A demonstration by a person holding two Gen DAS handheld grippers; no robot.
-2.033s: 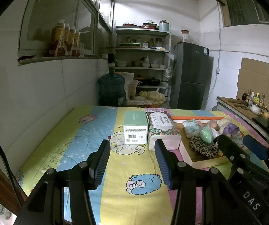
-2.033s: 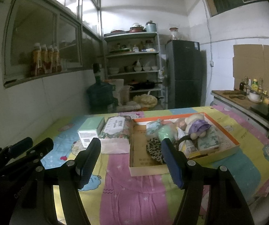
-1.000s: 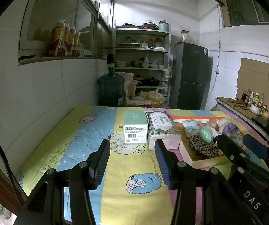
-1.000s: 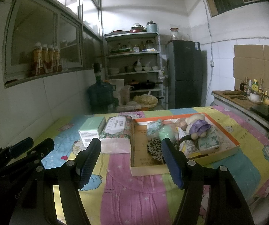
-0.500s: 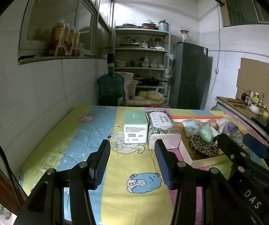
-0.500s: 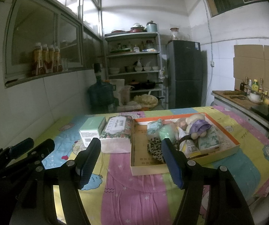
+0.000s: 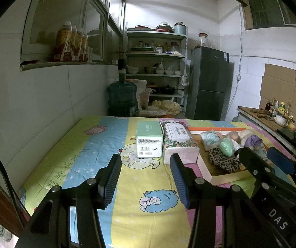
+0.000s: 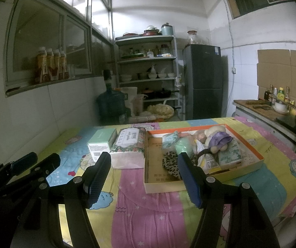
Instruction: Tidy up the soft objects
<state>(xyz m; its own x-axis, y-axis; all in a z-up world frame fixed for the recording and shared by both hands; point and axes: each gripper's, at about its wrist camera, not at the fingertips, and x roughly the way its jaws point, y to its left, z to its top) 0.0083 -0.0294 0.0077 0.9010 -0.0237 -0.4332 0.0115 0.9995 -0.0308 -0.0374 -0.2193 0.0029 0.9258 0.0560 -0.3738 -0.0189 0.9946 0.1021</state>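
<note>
Right wrist view: both the right gripper (image 8: 143, 177) and left gripper (image 7: 145, 179) hover wide open and empty; soft things fill the shallow box (image 8: 251, 166), fitting either sorting's start or finish.

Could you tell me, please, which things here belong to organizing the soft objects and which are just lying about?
Belong to the job:
- shallow cardboard box
- leopard-print fabric piece
- plush toy with purple hat
- green soft pouch
- floral tissue pack
- left gripper and right gripper, both open

Just lying about:
- green carton
- water jug
- fridge
- bottles on the ledge
</note>
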